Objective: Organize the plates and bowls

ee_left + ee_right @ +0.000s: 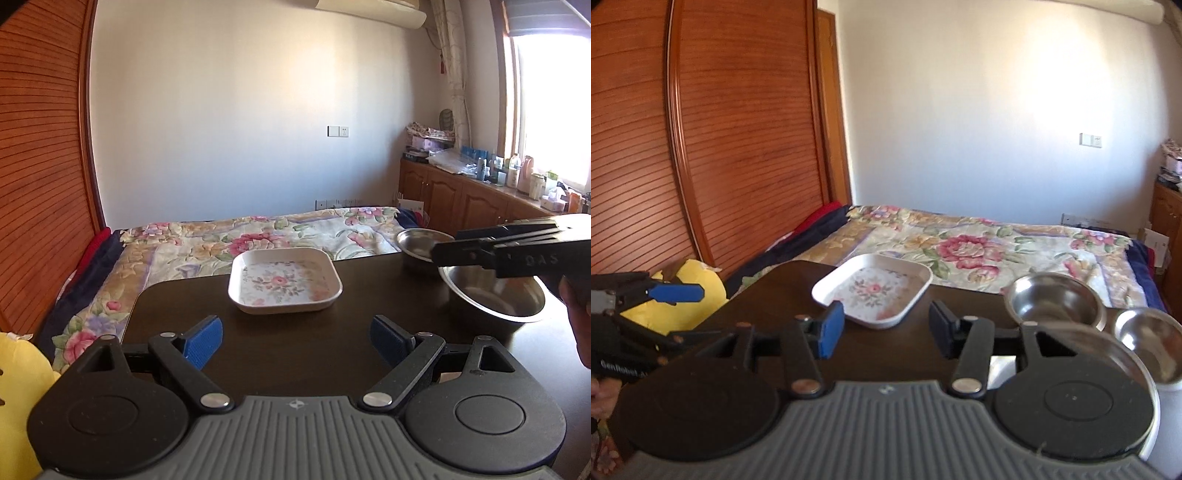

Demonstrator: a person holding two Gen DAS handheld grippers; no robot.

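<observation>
A white square plate (284,280) (873,295) with a flower print lies on the dark table (177,295) near its far edge. Steel bowls stand at the right: a small one (419,240) at the far corner and a larger one (495,301) nearer. The right wrist view shows two steel bowls (1056,301) (1148,332) and a wide steel rim (1130,369) under the gripper's right side. My left gripper (297,343) is open and empty, short of the plate. My right gripper (886,328) (443,254) is open and empty, over the larger bowl's rim.
A bed with a floral cover (295,229) lies beyond the table. A slatted wooden wardrobe (701,147) stands left, with a yellow object (18,387) beside the table. Cluttered cabinets (461,192) run under the window. A hand (580,325) holds the right gripper.
</observation>
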